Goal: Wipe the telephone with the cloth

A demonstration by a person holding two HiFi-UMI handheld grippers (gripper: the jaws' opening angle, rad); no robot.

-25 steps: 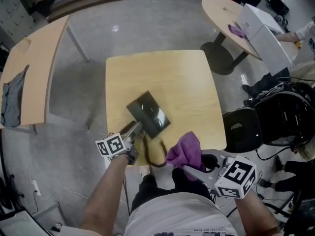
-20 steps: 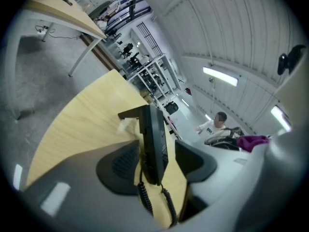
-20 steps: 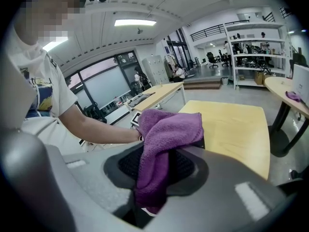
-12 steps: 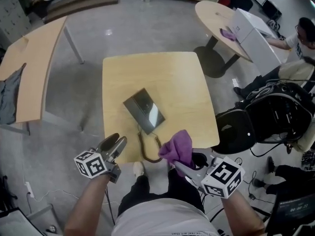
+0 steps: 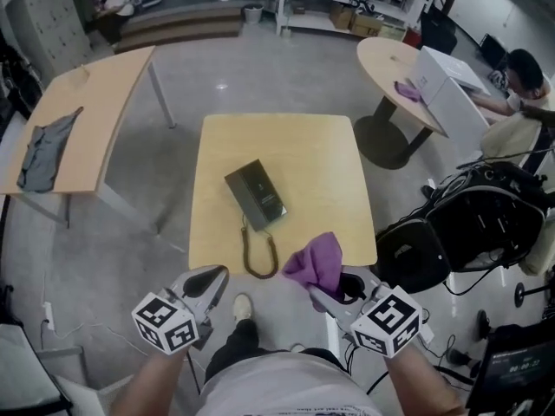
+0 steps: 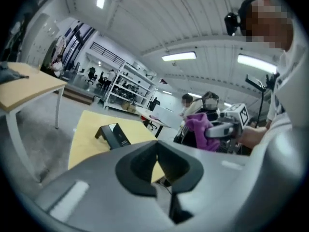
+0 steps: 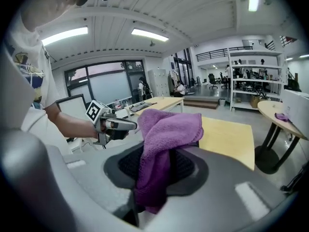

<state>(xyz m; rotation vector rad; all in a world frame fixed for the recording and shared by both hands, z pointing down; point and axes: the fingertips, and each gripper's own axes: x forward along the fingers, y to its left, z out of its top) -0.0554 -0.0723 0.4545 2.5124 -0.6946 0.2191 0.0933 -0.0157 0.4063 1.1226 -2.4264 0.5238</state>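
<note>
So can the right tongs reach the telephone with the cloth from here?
Probably yes. The right tongs grip the purple cloth at the near edge of the table, and nothing stands between it and the telephone. The left tongs sit off to the side.

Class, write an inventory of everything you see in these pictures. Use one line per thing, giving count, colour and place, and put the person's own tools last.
Square table: one, light wood, centre.
Telephone: one, dark grey, on the square table.
Coiled cord: one, dark, from the telephone to the table's near edge.
Long table: one, light wood, left.
Garment: one, grey, on the long table.
Round table: one, light wood, upper right.
Box: one, white, on the round table.
Bags: several, black, floor at right.
Cloth: one, purple, in the right gripper.
Left gripper: grey, lower left, shut, empty.
Right gripper: grey, lower right, shut on the cloth.
</note>
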